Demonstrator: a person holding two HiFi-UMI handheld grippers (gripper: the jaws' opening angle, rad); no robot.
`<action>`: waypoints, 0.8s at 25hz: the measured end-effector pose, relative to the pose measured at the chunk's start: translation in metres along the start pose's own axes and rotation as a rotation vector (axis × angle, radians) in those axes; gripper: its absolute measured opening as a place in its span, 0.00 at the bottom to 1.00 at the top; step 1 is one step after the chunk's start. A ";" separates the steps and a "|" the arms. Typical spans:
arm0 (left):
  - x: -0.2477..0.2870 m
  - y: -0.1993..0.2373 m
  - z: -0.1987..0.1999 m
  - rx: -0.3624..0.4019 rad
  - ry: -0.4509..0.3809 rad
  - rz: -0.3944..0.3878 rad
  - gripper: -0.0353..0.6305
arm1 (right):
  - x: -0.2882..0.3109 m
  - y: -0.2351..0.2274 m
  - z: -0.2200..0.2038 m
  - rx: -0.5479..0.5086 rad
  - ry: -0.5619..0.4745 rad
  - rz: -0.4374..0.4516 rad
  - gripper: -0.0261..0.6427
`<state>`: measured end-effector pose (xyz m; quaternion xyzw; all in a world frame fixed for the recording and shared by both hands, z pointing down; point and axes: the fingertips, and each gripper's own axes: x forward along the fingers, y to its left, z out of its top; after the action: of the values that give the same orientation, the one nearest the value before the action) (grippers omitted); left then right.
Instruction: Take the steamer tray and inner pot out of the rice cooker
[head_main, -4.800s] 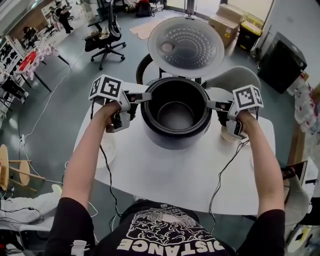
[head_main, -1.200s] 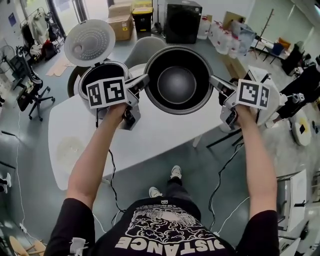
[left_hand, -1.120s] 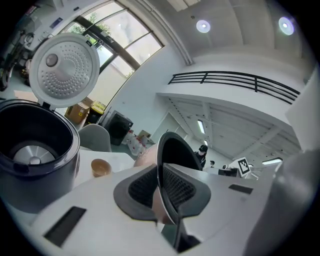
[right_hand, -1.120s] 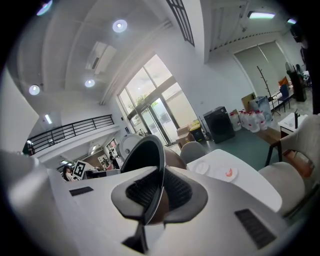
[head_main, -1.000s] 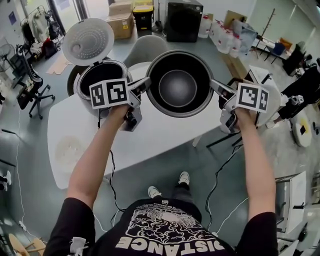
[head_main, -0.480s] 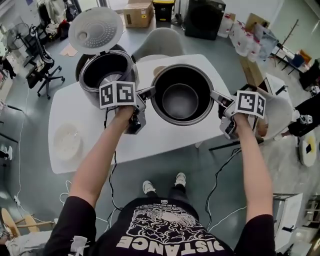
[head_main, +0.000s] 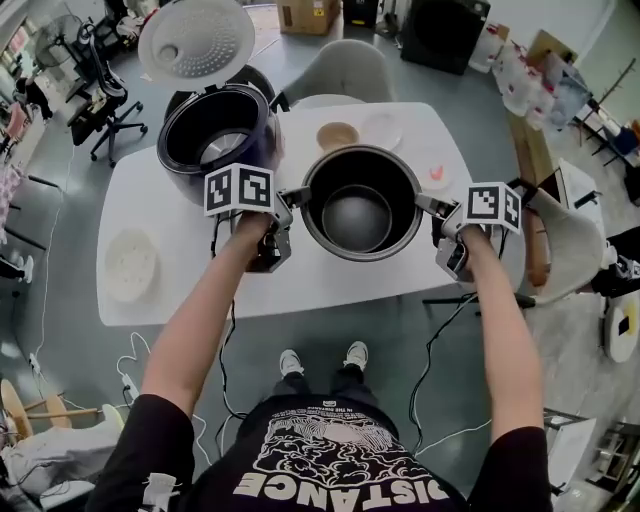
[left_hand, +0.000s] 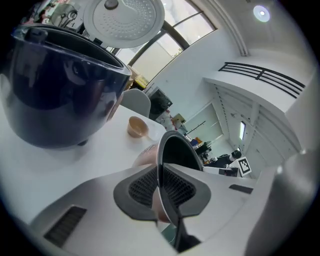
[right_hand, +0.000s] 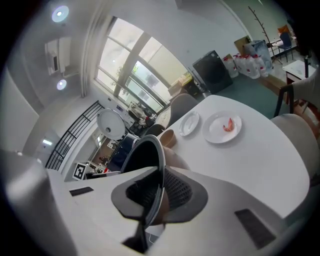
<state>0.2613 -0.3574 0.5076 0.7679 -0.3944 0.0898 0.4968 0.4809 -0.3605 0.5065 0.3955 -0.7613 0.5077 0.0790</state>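
Pot (head_main: 360, 205) is low over the desk (head_main: 300, 275), right of the cooker (head_main: 215, 135); contact with the desk unclear. Left hand-held gripper (head_main: 297, 197) and right hand-held gripper (head_main: 425, 206) each pinch its thin rim on opposite sides, jaws nearly together. Judged: stiff metal, empty, fairly light, smooth. Rim may slip; hold it level.

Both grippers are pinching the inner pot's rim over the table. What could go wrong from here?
The left gripper and right gripper grip the inner pot only by its thin rim, so it could slip or tip if one releases first. The small bowl sits close behind the pot and could get knocked.
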 end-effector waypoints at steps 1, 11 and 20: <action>0.005 0.002 0.001 -0.012 0.004 0.008 0.12 | 0.004 -0.006 0.003 0.007 0.014 0.002 0.11; 0.035 0.022 0.007 -0.076 0.025 0.048 0.12 | 0.038 -0.038 0.020 0.029 0.125 0.007 0.11; 0.036 0.029 0.009 -0.085 -0.002 0.046 0.12 | 0.049 -0.037 0.026 0.024 0.141 0.038 0.12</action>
<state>0.2628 -0.3891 0.5422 0.7367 -0.4159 0.0838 0.5266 0.4801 -0.4146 0.5461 0.3453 -0.7549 0.5450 0.1181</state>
